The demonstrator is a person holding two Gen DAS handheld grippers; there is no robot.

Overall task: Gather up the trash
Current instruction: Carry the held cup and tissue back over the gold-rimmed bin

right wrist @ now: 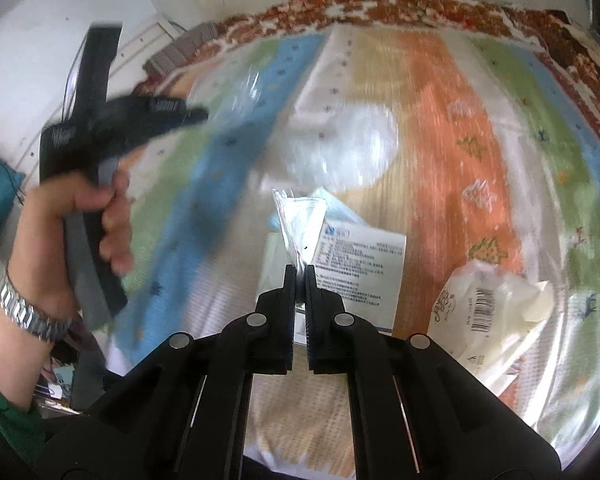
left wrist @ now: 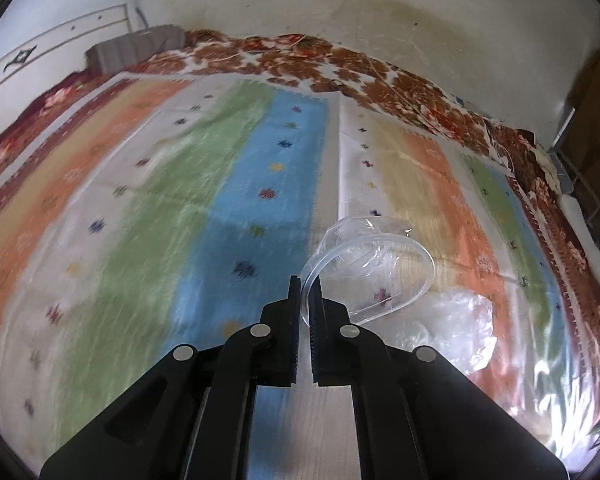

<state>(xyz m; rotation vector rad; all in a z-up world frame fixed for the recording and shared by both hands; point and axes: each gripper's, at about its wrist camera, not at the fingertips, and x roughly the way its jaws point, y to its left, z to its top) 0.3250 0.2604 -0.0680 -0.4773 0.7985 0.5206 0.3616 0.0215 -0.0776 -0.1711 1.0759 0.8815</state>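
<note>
While pinched at its rim, clear plastic cup [left wrist: 370, 268] holds nothing.

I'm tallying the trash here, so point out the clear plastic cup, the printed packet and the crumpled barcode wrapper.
clear plastic cup [left wrist: 374, 270], left wrist view, on its open rim.
printed packet [right wrist: 360, 268], right wrist view, on its printed text panel.
crumpled barcode wrapper [right wrist: 488, 312], right wrist view, beside its barcode.
</note>
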